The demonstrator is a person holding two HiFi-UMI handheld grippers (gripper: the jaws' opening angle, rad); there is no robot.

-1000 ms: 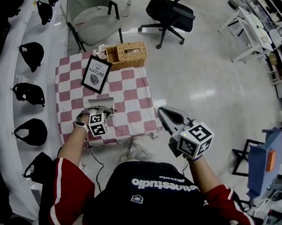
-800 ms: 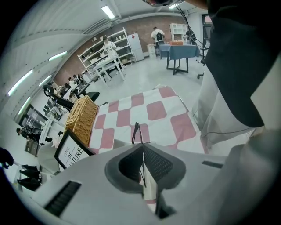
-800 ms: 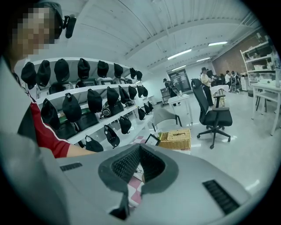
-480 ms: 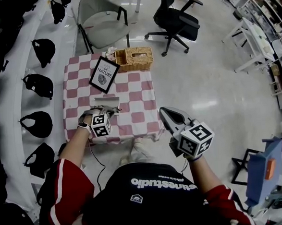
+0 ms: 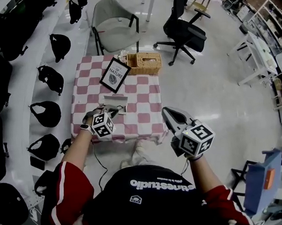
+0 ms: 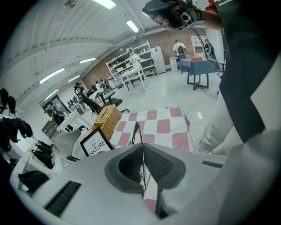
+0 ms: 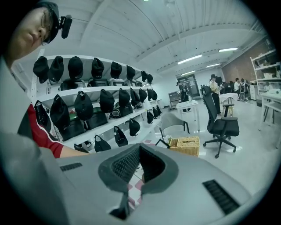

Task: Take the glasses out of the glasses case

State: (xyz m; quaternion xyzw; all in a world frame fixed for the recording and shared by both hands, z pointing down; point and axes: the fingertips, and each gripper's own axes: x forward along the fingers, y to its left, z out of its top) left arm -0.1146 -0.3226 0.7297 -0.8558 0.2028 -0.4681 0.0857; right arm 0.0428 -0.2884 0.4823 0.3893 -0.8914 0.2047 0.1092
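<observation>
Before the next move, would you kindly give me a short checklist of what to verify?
1. Left gripper shut on the thin dark frame of the glasses: ok.
2. Glasses fully clear of the case: cannot tell.
3. Right gripper shut with nothing between its jaws: ok.
4. Right gripper held off the table, out of the way: ok.
5. Bare cloth beside the case for setting the glasses down: ok.
</observation>
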